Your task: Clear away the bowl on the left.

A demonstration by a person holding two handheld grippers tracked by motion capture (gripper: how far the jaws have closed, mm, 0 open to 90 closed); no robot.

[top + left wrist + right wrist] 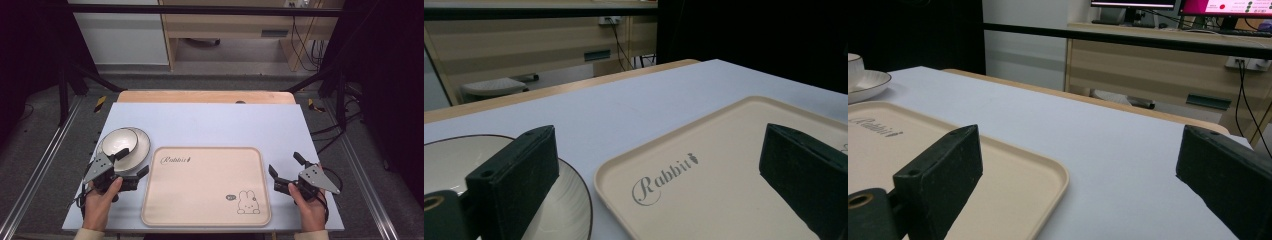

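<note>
- Left gripper (131, 164), lower left of the high view: held in the left hand (98, 200), jaws spread wide with nothing between them. One jaw lies over the plate's near rim, the other reaches toward the tray's left edge.
- In the left gripper view the two black jaws rise at the lower left and lower right, far apart; the left one stands over the plate (569, 200), the right one over the tray (724, 175).
- Right gripper (285, 165), lower right of the high view: held in the right hand (311, 207), jaws wide apart and empty, just beside the tray's right edge, over the table (210, 125).
- In the right gripper view one jaw stands over the tray's corner (1048, 175), the other over bare tabletop (1118, 165).
- Tray (165, 210), lower centre of the high view: cream, rectangular with rounded corners and a low raised rim. "Rabbit" is printed in script at its upper left and a small rabbit drawing sits at its lower right. It carries nothing.
- Plate (143, 145), left of the tray's upper left corner: white with a thin dark rim.
- Bowl (119, 140): white, resting on the plate, toward its left side.
- Table: pale blue-white top with a wooden strip along its far edge.
</note>
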